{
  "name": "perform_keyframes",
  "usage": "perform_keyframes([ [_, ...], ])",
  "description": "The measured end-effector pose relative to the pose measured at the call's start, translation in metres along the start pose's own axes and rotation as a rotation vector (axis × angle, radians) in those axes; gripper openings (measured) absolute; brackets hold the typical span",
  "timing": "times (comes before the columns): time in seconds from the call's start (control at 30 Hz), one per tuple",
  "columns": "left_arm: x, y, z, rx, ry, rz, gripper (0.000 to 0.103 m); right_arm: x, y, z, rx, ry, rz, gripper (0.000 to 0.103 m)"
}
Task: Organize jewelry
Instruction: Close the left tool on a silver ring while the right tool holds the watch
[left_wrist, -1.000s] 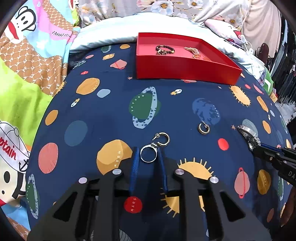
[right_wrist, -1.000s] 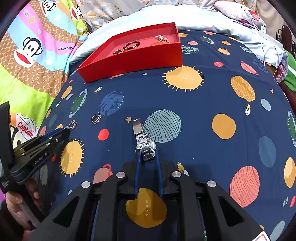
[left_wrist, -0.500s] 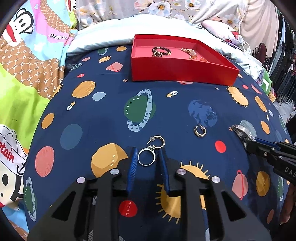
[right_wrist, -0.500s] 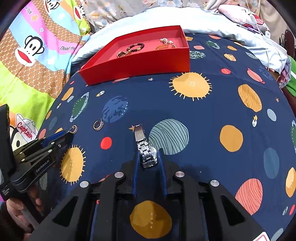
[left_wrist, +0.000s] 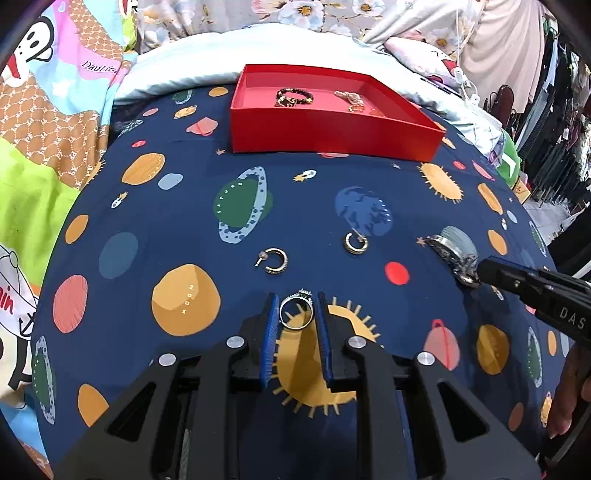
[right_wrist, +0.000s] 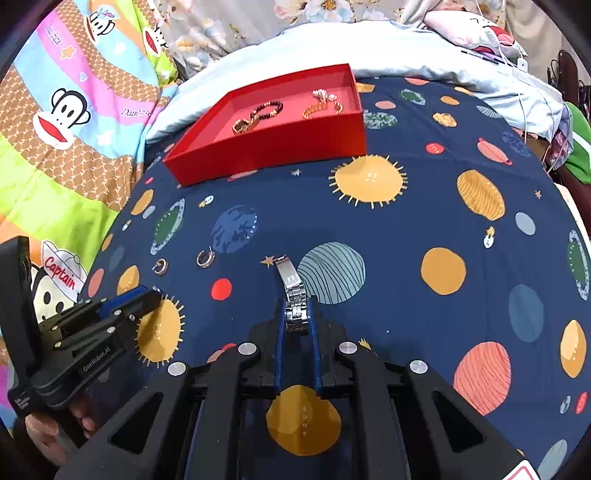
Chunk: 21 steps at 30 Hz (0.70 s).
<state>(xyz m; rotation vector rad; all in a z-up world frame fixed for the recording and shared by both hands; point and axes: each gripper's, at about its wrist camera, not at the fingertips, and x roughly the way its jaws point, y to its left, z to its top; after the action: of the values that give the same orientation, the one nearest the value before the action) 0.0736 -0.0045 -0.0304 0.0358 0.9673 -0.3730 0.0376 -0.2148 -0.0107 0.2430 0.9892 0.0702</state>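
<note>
My left gripper is shut on a silver ring and holds it just above the planet-print sheet. My right gripper is shut on a silver watch, whose band sticks out ahead of the fingers. Two hoop earrings lie on the sheet: one just ahead of the left gripper, the other further right. A red tray at the back holds a dark bead bracelet and gold pieces. The right gripper also shows in the left wrist view, the left gripper in the right wrist view.
The navy planet-print sheet covers the bed. A pale blue pillow lies behind the tray. A cartoon monkey blanket is on the left. Clothes hang at the far right.
My left gripper has closed on the ring and lifted it back from the nearer earring. My right gripper has lifted the watch. Both views have drawn back, so the tray looks further off.
</note>
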Motion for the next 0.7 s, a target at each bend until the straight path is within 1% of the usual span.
perform_keyframes([
  [0.3,-0.022,-0.003,0.01,-0.024,-0.023,-0.026,0.019,-0.023,-0.001,0.004,0.006,-0.049,0.005,0.011],
  [0.4,-0.029,-0.003,0.014,-0.024,-0.039,-0.021,0.019,-0.031,0.0,0.007,0.006,-0.066,0.007,0.011],
  [0.7,-0.047,-0.001,0.032,-0.032,-0.078,-0.031,0.019,-0.061,0.004,0.023,-0.008,-0.139,0.013,0.011],
])
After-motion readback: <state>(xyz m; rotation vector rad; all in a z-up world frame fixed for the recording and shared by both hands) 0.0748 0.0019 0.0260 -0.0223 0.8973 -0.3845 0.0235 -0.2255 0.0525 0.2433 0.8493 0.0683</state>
